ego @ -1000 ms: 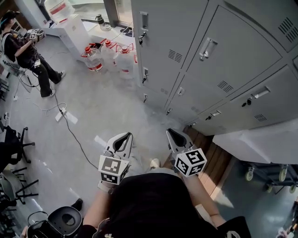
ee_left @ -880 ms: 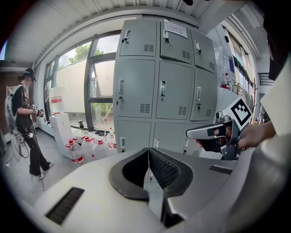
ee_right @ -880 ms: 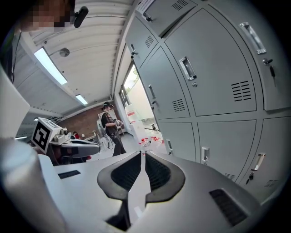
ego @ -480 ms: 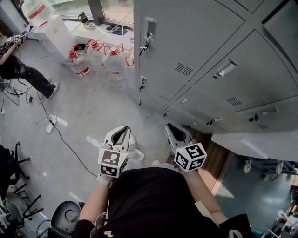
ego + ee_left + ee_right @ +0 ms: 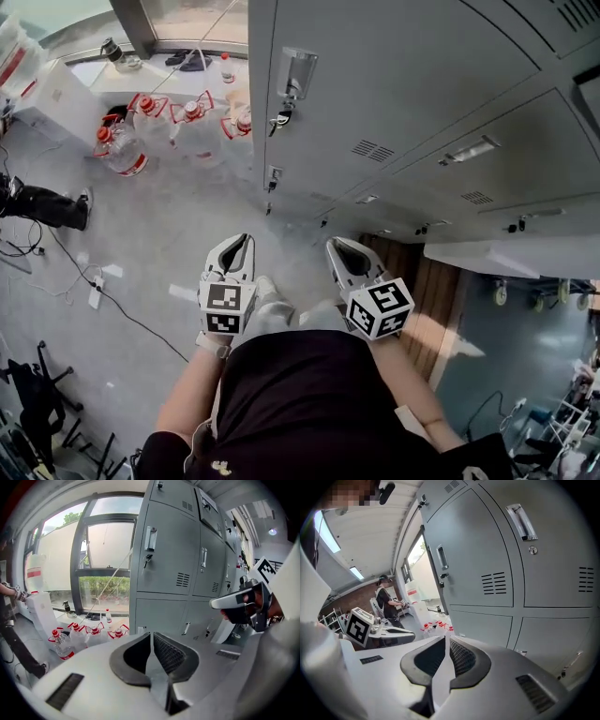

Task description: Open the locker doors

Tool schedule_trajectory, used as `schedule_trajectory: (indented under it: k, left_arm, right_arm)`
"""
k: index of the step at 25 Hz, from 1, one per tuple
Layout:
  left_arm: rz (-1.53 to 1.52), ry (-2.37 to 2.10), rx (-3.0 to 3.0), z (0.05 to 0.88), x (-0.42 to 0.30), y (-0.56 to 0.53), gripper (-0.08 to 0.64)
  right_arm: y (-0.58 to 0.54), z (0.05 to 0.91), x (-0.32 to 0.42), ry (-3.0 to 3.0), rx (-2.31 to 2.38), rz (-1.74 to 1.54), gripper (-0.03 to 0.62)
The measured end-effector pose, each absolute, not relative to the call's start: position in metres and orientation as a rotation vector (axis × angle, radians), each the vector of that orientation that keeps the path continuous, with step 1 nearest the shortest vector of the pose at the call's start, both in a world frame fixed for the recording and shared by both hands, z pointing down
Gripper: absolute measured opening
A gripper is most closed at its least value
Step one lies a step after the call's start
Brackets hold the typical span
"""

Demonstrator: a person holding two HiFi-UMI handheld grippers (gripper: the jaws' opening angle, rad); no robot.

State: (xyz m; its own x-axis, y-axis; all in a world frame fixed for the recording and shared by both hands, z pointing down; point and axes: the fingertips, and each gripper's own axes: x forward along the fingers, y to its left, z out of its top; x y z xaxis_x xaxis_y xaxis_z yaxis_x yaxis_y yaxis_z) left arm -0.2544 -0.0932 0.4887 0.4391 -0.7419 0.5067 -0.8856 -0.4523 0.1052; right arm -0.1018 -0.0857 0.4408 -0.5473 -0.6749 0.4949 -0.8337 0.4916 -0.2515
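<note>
A bank of grey metal lockers [image 5: 403, 84] fills the upper right of the head view, every door closed. The nearest tall door has a recessed handle [image 5: 298, 73] with a key [image 5: 278, 119] hanging below it. My left gripper [image 5: 246, 240] and right gripper [image 5: 330, 246] are held side by side in front of my body, well short of the doors. Both are shut and hold nothing. The left gripper view looks past its closed jaws [image 5: 152, 637] at that door's handle [image 5: 150, 538]. In the right gripper view the closed jaws [image 5: 447, 641] point at the doors [image 5: 473, 559].
Several large water bottles [image 5: 178, 127] stand on the floor by the window, left of the lockers. A person's leg [image 5: 42, 204] and a cable with a power strip [image 5: 94, 291] lie to the left. A wooden platform [image 5: 422, 281] and a white-covered cart [image 5: 506, 258] sit right of my grippers.
My view has swung toward the lockers, which now look nearer and larger; the person at the left has slid almost out of view. Both grippers stay shut in front of me.
</note>
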Motion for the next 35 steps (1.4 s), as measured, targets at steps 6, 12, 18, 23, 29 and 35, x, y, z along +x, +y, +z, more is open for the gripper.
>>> schedule_trajectory:
  k: [6,12,18,23,29,35]
  left_arm:
    - [0.593,-1.369,2.324,0.534,-0.248,-0.143,0.021]
    - [0.611,-1.386,2.279,0.575,-0.239,-0.182,0.023]
    - [0.632,-1.420,2.198,0.619,-0.227,-0.215,0.114]
    - [0.653,-1.466,2.124,0.652,-0.222,-0.246,0.168]
    - [0.680,-1.513,2.041,0.682,-0.223,-0.276,0.235]
    - [0.677,-1.536,1.993,0.698,-0.218,-0.295,0.264]
  right_arm:
    - [-0.095,0.448,-0.092,-2.330,1.327,0.696,0.044]
    - [-0.098,0.460,-0.070,-2.263,1.372,0.755,0.044]
    - [-0.091,0.469,-0.033,-2.178,1.422,0.786,0.044]
    - [-0.080,0.479,-0.005,-2.099,1.487,0.837,0.044]
    - [-0.066,0.487,0.011,-2.036,1.530,0.871,0.044]
    - [-0.051,0.494,0.020,-1.991,1.552,0.899,0.044]
